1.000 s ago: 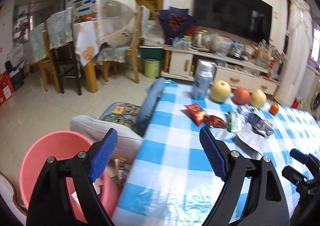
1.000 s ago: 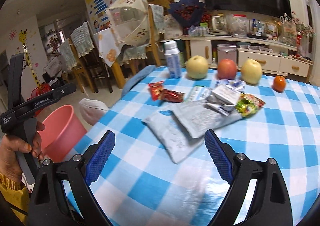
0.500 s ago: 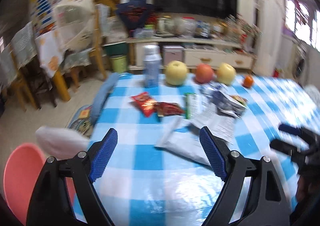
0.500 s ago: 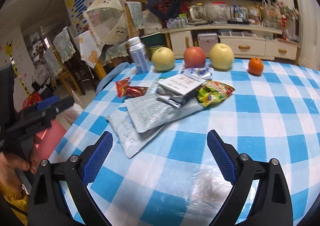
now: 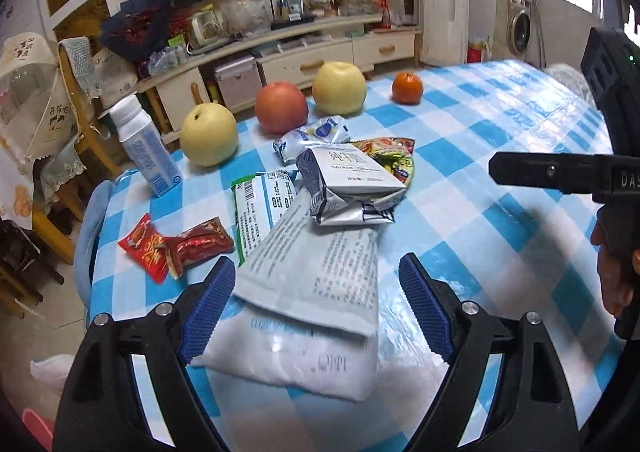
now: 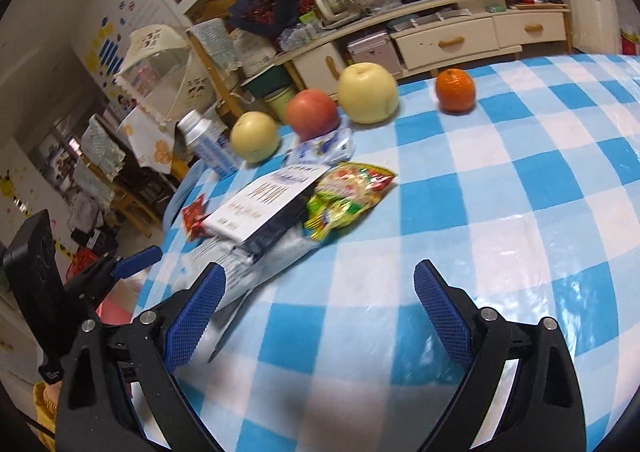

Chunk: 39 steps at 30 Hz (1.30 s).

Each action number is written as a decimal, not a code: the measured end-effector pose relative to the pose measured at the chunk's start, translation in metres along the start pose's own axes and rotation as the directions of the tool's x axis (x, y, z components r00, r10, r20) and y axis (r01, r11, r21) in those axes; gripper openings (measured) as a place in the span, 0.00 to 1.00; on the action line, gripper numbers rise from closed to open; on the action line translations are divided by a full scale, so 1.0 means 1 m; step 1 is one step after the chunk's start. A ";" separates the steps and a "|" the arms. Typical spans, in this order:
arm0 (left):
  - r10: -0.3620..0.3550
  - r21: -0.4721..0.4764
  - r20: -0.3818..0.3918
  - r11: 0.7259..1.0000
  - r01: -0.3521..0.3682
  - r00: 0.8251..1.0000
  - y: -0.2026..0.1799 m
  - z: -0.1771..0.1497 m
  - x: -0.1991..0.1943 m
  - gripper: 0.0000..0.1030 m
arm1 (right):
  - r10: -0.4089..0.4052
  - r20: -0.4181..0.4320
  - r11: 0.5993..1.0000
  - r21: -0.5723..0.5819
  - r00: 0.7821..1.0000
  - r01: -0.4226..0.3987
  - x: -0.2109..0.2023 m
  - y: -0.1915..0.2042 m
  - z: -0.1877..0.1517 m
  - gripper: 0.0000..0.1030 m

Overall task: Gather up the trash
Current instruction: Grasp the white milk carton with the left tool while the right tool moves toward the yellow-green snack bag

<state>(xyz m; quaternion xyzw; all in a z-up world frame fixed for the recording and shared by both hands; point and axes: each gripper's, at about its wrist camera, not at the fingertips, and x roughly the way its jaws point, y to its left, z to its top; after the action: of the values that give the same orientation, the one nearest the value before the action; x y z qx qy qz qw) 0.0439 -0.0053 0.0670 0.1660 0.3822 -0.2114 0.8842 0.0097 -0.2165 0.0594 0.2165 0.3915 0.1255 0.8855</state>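
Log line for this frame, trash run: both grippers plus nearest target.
left gripper: open, empty | right gripper: open, empty | nearest: white mailer bags, on table between left jaws, untouched

Both grippers tilt downward. The left gripper (image 5: 316, 312) has its fingers spread wide. The right gripper (image 6: 320, 316) likewise gapes, gripping nothing.

Both views are fisheye, each looking forward and downward along its own gripper's blue-padded fingers. The left wrist view sits low and close over the blue-and-white checked tablecloth (image 5: 472, 140), facing the cream TV cabinet (image 5: 320, 56). The right wrist view looks from further right, angled leftward. Both share the flattened grey-white carton (image 5: 348, 180) (image 6: 264, 204), the small orange fruit (image 5: 407, 87) (image 6: 455, 90) and the cabinet.
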 end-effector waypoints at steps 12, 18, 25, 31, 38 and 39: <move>-0.014 -0.010 -0.078 1.000 0.013 0.997 -0.025 0.064 0.048 0.82 | -0.058 -0.007 0.995 0.084 0.998 0.058 0.035 -0.040 0.025 0.91; 0.065 0.006 -0.151 0.998 -0.065 0.986 -0.031 0.077 0.078 0.67 | -0.024 0.016 0.990 0.142 1.000 0.022 0.043 -0.057 0.039 0.91; 0.092 -0.011 -0.172 0.995 -0.096 0.981 -0.029 0.075 0.091 0.53 | 0.008 0.013 0.996 0.085 1.000 -0.009 0.061 -0.042 0.052 0.91; 0.071 -0.113 -0.123 0.990 -0.085 0.990 -0.015 0.067 0.076 0.53 | 0.007 -0.007 0.999 0.038 1.000 -0.007 0.081 -0.030 0.057 0.91; 0.061 -0.216 -0.044 0.974 -0.069 0.997 0.004 0.048 0.038 0.53 | -0.032 -0.028 0.999 -0.017 0.999 0.031 0.099 -0.024 0.056 0.91; 0.064 -0.224 -0.036 0.972 -0.070 0.997 0.006 0.046 0.033 0.53 | -0.032 -0.029 0.999 -0.024 0.999 0.031 0.101 -0.022 0.057 0.91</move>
<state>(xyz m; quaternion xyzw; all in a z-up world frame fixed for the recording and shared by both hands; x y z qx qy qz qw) 0.0952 -0.0288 0.0733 0.0807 0.4102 -0.1344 0.8984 0.1201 -0.2127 0.0182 0.1981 0.4065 0.1192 0.8839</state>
